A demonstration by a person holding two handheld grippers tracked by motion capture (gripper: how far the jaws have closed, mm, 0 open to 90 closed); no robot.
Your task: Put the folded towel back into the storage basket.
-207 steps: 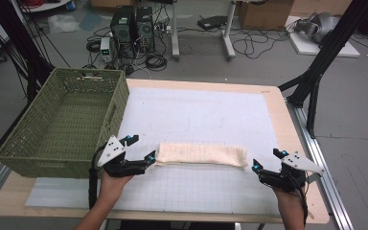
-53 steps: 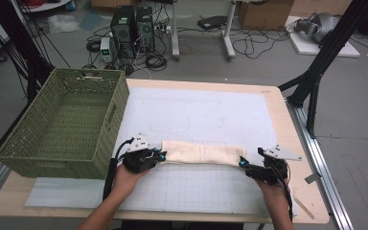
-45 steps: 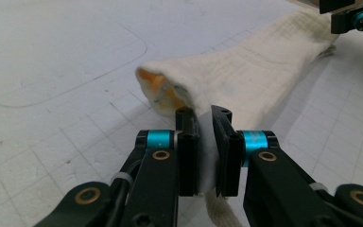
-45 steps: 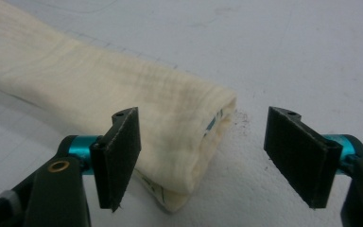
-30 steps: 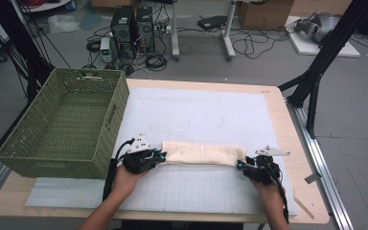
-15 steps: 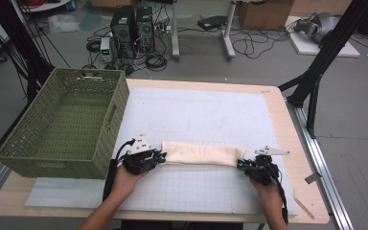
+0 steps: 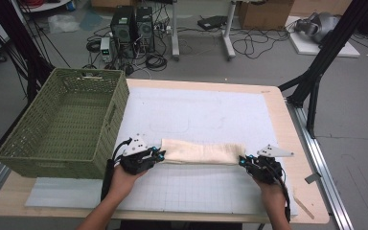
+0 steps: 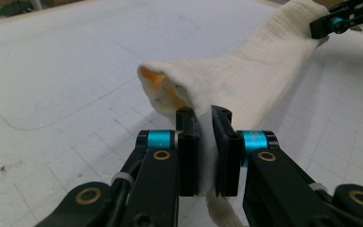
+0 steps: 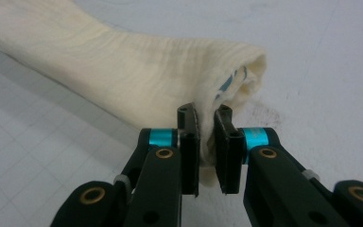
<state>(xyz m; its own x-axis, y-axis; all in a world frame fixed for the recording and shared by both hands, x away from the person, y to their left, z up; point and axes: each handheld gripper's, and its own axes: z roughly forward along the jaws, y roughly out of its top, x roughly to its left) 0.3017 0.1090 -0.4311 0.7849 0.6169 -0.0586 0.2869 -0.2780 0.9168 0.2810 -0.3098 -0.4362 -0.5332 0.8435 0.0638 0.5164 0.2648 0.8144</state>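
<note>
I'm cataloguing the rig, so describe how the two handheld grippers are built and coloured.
Both the left gripper and right gripper are black, with two flat jaws, cyan metal collars and brass-coloured pivot screws. From above, each carries a pale grey three-cornered plate and trails a black cable along the forearm.

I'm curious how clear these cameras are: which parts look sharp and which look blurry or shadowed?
High view: evenly lit, soft throughout. Left gripper view: left hand-held gripper sharp, far end of cloth slightly soft. Right gripper view: right hand-held gripper crisp, cloth blurring toward the top left, with a soft shadow beneath it on the mat.
</note>
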